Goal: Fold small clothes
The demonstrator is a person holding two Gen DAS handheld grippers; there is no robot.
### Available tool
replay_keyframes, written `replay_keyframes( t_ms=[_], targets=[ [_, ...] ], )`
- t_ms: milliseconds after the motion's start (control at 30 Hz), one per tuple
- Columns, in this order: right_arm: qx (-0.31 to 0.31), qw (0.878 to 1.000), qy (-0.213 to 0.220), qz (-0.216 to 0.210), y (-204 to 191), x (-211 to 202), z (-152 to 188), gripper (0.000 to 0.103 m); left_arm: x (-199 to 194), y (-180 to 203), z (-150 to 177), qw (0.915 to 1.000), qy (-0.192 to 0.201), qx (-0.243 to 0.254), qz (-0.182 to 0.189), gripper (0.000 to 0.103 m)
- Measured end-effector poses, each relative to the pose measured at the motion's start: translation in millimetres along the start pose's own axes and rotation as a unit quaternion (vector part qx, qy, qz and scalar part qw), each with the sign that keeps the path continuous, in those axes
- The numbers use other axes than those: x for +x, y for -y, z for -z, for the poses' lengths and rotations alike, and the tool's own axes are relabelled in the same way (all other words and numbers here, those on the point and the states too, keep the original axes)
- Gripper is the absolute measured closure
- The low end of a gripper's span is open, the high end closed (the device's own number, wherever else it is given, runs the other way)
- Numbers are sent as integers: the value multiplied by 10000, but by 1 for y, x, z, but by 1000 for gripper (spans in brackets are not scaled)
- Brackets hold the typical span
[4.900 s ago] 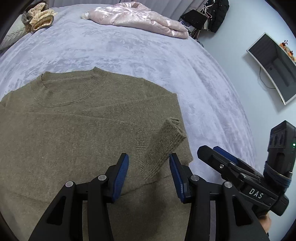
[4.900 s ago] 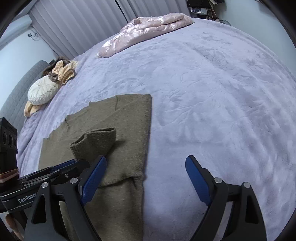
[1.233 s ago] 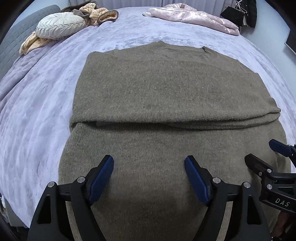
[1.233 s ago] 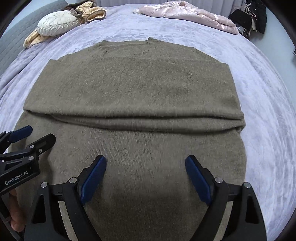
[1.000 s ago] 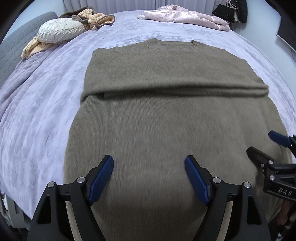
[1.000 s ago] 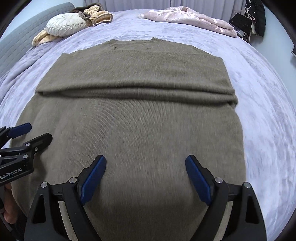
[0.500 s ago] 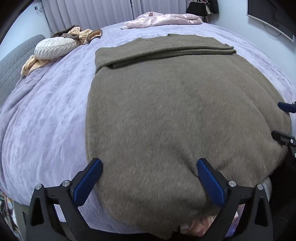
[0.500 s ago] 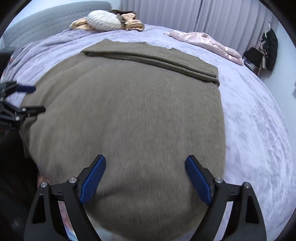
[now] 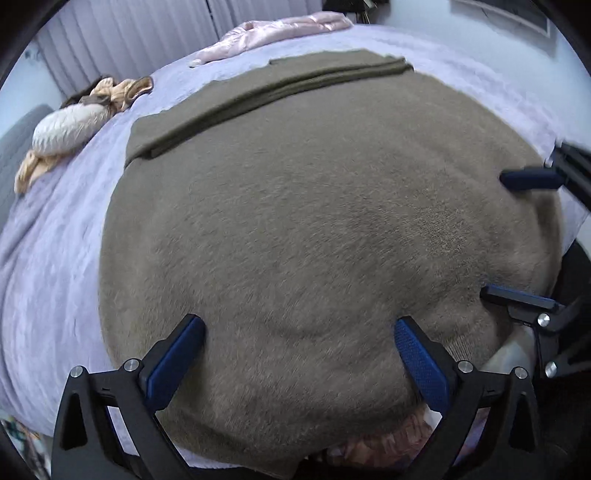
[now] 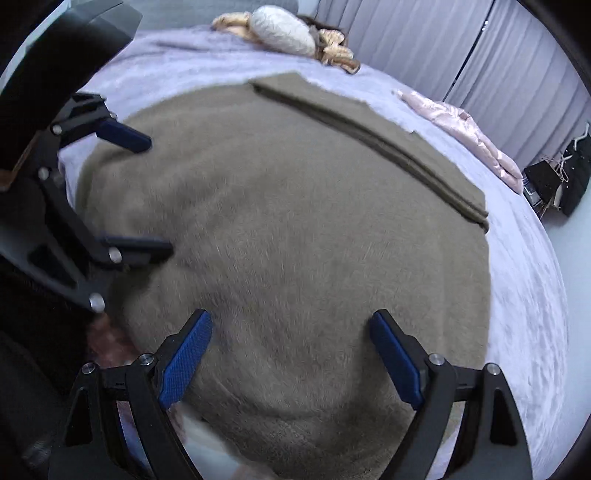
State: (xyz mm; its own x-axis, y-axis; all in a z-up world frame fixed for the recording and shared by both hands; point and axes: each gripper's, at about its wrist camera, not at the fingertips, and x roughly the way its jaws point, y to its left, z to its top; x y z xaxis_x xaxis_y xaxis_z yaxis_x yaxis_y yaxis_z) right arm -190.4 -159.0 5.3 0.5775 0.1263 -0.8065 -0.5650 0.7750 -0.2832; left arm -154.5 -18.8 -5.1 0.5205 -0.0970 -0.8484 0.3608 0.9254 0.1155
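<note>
Your left hand-held gripper with the blue rubber pads point(image 9: 299, 354) is spread wide with nothing between the pads. Its jaws have just been opening, and the near part of the olive-brown knitted sweater point(image 9: 314, 206) lies under and past them, not pinched. The right hand-held gripper, same black frame and blue pads point(image 10: 290, 356), is also spread apart and empty, hovering over the sweater's near hem on the other side. So both are released, neither is holding cloth.

The sweater is laid flat on the lilac plush bedspread point(image 9: 55, 229), with its bottom hem at the near bed edge and just spilling over it. Across the far end there's a neat straight band where cloth is doubled over point(image 9: 280, 85). I'd read that as the sleeves already tucked in across the chest, so the 1st stage looks done.

Judging by how it lies, what's left is the body fold. With both grippers parked over the 2 near corners, it looks like you're lining up to pinch the hem and carry it up toward the neckline, maybe in 1 go, maybe in 2. Nothing is gripped yet, so call it roughly halfway.

The pale pink satin jacket point(image 9: 280, 31) and the cream ribbed round cushion point(image 9: 66, 129) at the far side are well apart from the sweater. Can't tell if the jacket is next on the pile.
</note>
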Motion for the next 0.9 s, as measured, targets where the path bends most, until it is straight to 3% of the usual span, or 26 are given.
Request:
replay_keyframes(
  t_ms=[167, 300, 467, 567, 667, 767, 900],
  targets=[
    [30, 10000, 70, -12, 9, -11, 34, 13, -13, -18, 26, 9997, -20, -232, -39, 0],
    [383, 9992, 43, 120, 22, -28, 53, 13, -24, -49, 35, 9943, 75, -1062, 22, 0],
    [1664, 9860, 53, -1, 67, -37, 76, 13, -6, -97, 56, 9656, -309, -2423, 893, 0],
    [2088, 9775, -172, -245, 82, -27, 86, 13, -1, -94, 56, 9603, -325, -2482, 1229, 0],
    [2353, 9696, -16, -675, 86, -24, 89, 13, 8, -82, 49, 9591, -445, -2345, 1519, 0],
    [2454, 9634, 95, -1073, 85, -23, 91, 13, 15, -67, 47, 9620, -662, -2112, 1596, 0],
    [2572, 9523, 345, -1605, 79, -20, 103, 13, 25, -66, 40, 9550, -721, -2337, 1680, 0]
  ],
)
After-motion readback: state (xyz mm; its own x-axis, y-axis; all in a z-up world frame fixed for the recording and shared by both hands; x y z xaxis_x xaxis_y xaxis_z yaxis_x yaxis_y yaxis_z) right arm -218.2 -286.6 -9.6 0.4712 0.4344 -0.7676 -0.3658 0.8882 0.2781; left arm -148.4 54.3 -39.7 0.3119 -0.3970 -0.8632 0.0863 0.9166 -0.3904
